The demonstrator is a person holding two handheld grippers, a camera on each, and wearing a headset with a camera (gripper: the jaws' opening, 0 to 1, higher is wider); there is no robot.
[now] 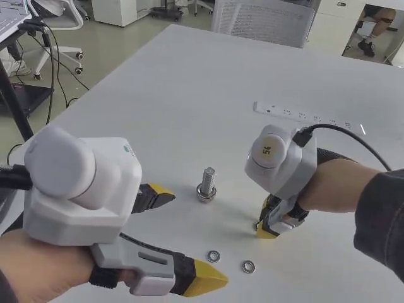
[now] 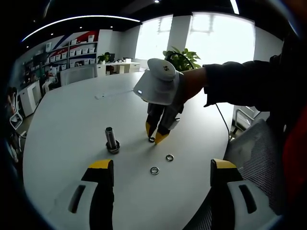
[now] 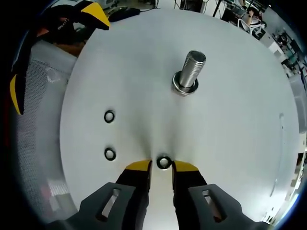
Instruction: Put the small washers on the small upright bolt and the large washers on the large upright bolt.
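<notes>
white office table [image 1: 189, 95], left gripper [image 2: 161, 165] spread wide, right gripper [image 3: 162, 168] flanking washer [image 3: 164, 157], grip unclear

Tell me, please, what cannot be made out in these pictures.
- Head view: the right gripper hides the washer at its tips.
- Right gripper view: whether the jaws pinch that washer is too fine to tell.
- All views: the stacked washers around the bolt are too small to count.
</notes>
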